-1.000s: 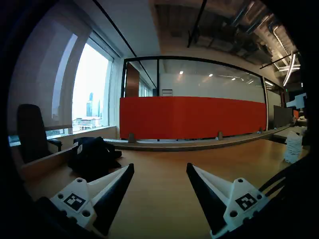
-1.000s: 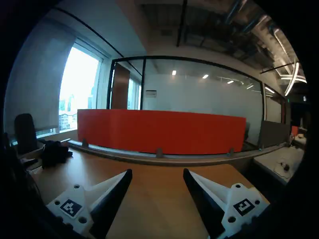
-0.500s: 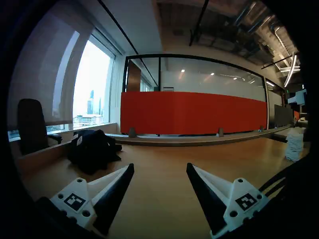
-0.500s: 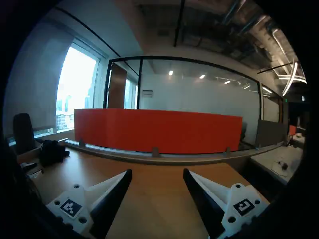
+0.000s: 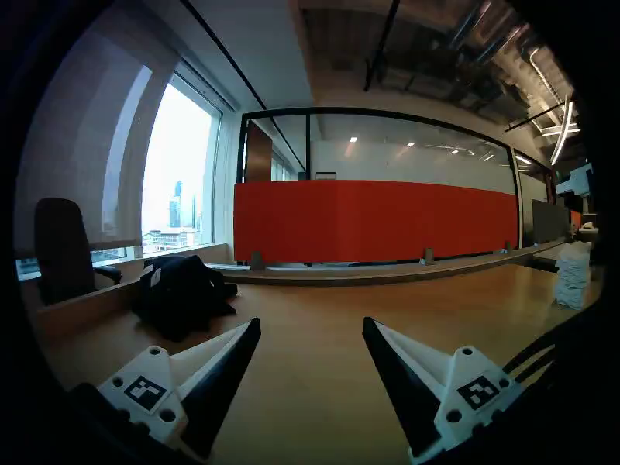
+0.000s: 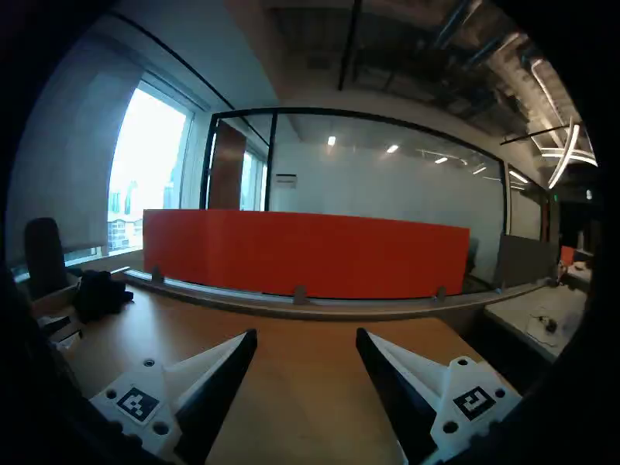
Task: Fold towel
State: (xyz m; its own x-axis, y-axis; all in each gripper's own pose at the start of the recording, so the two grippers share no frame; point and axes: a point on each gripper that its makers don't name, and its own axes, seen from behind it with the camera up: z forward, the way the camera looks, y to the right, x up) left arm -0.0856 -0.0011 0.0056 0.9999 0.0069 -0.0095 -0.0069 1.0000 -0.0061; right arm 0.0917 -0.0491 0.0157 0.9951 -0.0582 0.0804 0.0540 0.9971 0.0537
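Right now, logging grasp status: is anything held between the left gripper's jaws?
No, the left gripper stands open, with just the brown wooden desk between its jaws.

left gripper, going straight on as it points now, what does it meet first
The left gripper would probably meet the orange partition beyond the desk; the way over the wood looks free till there, though depth is unclear. The black bag lies left of that line, the white stack right.

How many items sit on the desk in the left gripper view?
2: a black bundle on the left side, and a white stack at the far right. More may lie out of frame, nearer the camera.
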